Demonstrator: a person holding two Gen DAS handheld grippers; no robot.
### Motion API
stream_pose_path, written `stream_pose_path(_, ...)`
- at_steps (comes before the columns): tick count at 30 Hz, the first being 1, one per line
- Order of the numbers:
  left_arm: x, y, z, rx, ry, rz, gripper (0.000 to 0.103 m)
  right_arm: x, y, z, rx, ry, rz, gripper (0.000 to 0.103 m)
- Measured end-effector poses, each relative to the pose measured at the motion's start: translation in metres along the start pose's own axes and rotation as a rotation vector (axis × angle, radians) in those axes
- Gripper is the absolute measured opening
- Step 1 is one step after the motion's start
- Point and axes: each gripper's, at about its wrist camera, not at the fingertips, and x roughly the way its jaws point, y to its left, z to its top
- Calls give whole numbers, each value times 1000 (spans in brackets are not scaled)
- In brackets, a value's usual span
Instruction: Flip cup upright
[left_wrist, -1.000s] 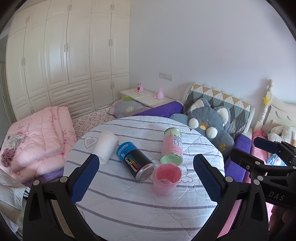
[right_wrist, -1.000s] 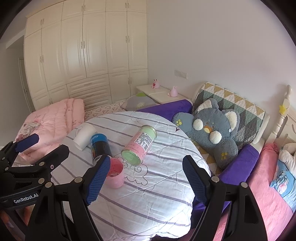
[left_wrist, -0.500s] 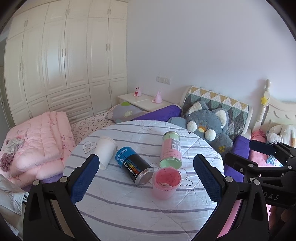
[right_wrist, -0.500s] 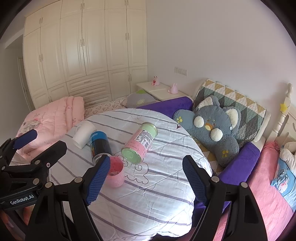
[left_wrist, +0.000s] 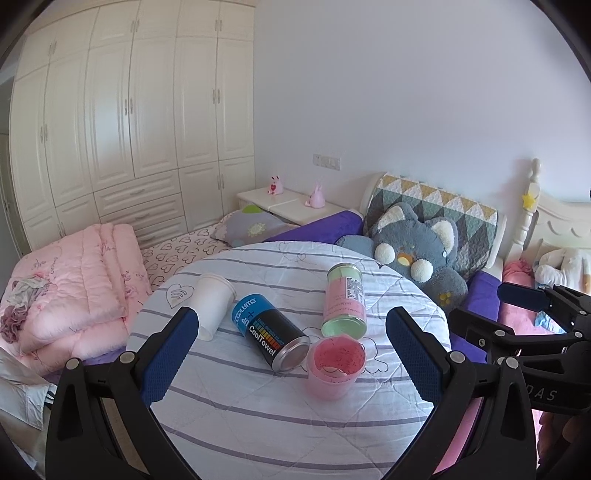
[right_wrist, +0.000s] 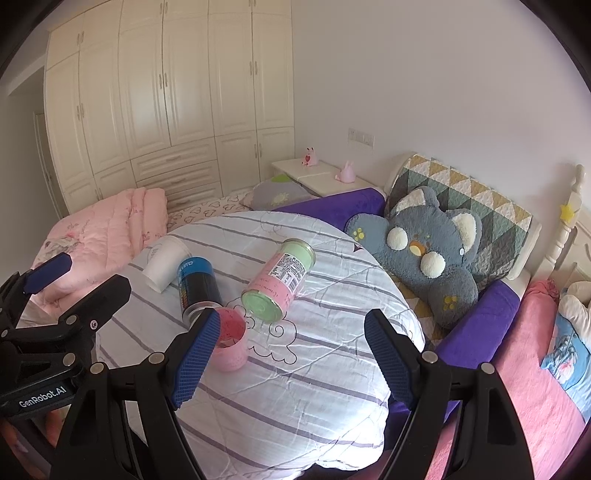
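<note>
Meanwhile, both views have drawn back and up from the round table (left_wrist: 258, 413) over the last second, so the reach looks barely begun. Lying on its side beside the blue can (left_wrist: 271, 336), on the side away from the upright pink cup (left_wrist: 334, 367), the white cup (left_wrist: 210, 304) is untouched. Left gripper (left_wrist: 290, 354) and right gripper (right_wrist: 291, 356) hang wide apart, holding nothing.

My left tongs (left_wrist: 291, 347) are wide open over the table (left_wrist: 258, 413), where the white cup (left_wrist: 211, 304) lies tipped.
</note>
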Motion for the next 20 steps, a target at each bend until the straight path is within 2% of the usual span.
stream_pose_path(14,7,7,-3,-13,10,6,103,8,3,1,-6,24,5,81)
stream_pose_path(20,15,17,-8,-13,35,23,103,27,6,-5,-10,85,41,81)
